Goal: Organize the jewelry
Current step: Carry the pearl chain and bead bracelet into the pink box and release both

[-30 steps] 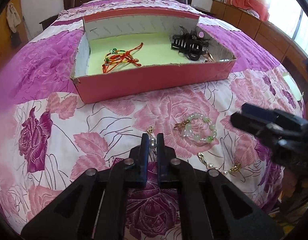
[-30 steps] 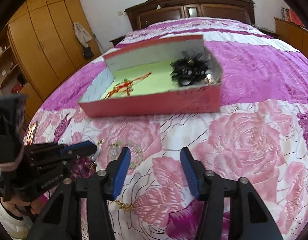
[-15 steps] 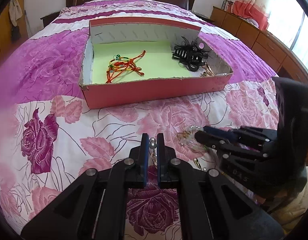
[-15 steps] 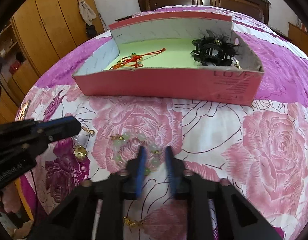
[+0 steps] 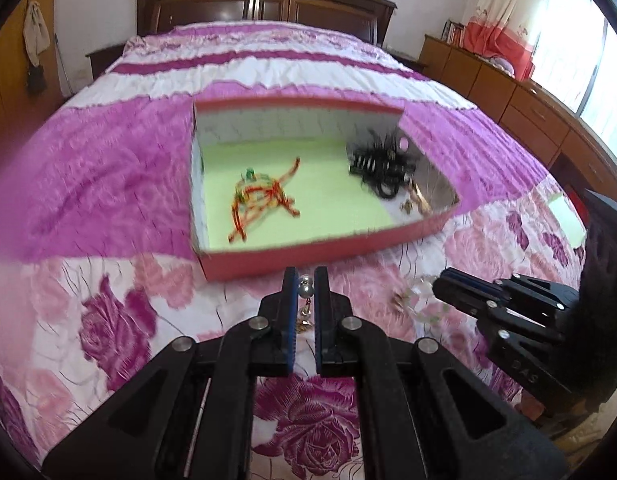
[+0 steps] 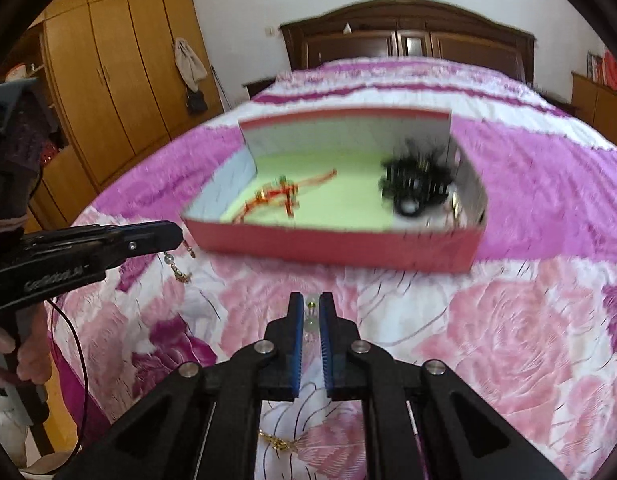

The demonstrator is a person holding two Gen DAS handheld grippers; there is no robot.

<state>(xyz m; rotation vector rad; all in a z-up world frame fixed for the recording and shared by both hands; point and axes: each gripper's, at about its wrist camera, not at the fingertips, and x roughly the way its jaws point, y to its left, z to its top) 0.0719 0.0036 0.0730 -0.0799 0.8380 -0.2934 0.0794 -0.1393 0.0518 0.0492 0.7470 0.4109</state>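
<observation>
The left gripper (image 5: 305, 280) pinches a pearl earring (image 5: 305, 290) near the red box (image 5: 308, 254); the right gripper (image 6: 312, 304) clamps a bead bracelet (image 6: 311, 322). Farther off, the box holds red cords (image 5: 260, 196) and black hair clips (image 5: 382, 168).

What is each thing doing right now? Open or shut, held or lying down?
left gripper: shut on the pearl earring, lifted.
right gripper: shut on the bead bracelet.
red box: open, no lid on.
red cord bracelet: lying loose in the box.
black hair clip: lying in the box's right end.
gold earring: lying on the bedspread.
</observation>
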